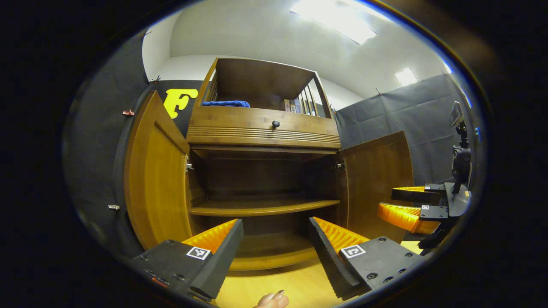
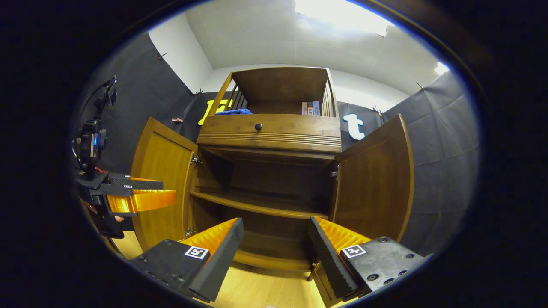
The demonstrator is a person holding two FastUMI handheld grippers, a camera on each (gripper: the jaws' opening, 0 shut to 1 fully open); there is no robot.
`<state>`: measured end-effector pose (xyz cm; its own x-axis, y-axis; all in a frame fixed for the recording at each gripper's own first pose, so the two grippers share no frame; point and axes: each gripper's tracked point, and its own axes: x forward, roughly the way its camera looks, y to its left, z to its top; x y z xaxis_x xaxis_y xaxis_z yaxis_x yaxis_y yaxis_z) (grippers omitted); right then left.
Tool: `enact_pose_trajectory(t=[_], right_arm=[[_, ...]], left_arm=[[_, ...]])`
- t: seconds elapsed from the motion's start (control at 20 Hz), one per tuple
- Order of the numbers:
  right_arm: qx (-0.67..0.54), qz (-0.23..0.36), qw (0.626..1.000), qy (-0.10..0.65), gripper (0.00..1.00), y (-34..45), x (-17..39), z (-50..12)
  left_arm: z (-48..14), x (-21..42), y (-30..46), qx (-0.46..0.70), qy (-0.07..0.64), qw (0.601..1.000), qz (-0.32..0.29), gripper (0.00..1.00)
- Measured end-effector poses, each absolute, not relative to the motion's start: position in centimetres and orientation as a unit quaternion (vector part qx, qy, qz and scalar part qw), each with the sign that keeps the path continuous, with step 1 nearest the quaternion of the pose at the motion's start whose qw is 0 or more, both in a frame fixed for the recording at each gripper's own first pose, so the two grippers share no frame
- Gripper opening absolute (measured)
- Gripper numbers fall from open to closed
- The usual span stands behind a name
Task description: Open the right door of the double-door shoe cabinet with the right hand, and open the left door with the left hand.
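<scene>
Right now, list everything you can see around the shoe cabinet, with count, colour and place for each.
Wooden double-door shoe cabinet: one, brown, centre, interior shelves bare.
Left door: one, brown, swung open.
Right door: one, brown, swung open.
Drawer with round dark knob: one, above the doors.
Folded blue cloth: one, top shelf, left.
Upright books: a few, top shelf, right.
Light wooden floor: below the cabinet.
Left gripper: open, in front of the cabinet, holding nothing.
Right gripper: open, in front of the cabinet, holding nothing.
Fingertips of a hand: bottom edge, left gripper view.
</scene>
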<state>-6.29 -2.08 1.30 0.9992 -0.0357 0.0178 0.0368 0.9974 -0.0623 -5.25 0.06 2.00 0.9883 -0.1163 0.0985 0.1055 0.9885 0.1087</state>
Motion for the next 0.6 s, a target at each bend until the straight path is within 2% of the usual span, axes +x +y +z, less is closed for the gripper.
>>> enact_pose_trajectory(t=[0.1,0.6], right_arm=[[-0.035,-0.020,0.999,-0.009,0.95,-2.4,-6.2,1.4],[-0.035,0.010,0.999,-0.008,0.96,-1.9,-6.2,1.5]], left_arm=[[2.1,-4.8,-0.5,0.052,-0.056,0.995,-0.062,0.92],[2.4,-3.8,-0.2,0.047,-0.058,0.996,-0.041,0.94]])
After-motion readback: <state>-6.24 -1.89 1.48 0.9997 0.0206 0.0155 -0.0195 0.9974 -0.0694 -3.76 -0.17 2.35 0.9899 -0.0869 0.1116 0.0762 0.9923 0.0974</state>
